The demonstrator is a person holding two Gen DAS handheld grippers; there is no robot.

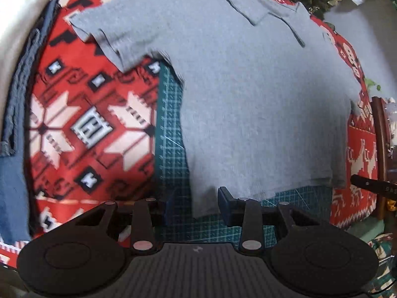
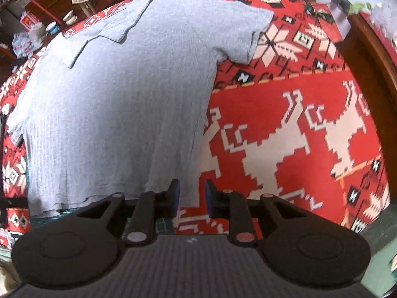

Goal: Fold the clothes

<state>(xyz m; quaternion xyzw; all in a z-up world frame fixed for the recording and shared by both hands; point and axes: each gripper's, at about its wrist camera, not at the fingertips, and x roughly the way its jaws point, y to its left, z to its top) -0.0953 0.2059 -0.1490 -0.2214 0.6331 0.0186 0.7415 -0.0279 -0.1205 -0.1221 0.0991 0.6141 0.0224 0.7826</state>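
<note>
A grey short-sleeved polo shirt [image 1: 248, 94] lies flat on a red patterned cloth, collar at the far end, hem nearest me. My left gripper [image 1: 197, 206] is open, its fingers on either side of the shirt's bottom left hem corner, over a green cutting mat [image 1: 171, 129]. In the right wrist view the same shirt [image 2: 119, 104] fills the left half. My right gripper [image 2: 192, 195] is open, its fingers on either side of the bottom right hem corner. Whether either gripper touches the fabric is unclear.
The red and white patterned cloth [image 2: 285, 124] covers the table. Folded blue and white garments [image 1: 15, 79] are stacked at the left. A dark wooden edge [image 2: 372, 54] runs along the right. Cluttered shelves and cups [image 2: 49, 12] stand beyond the far left.
</note>
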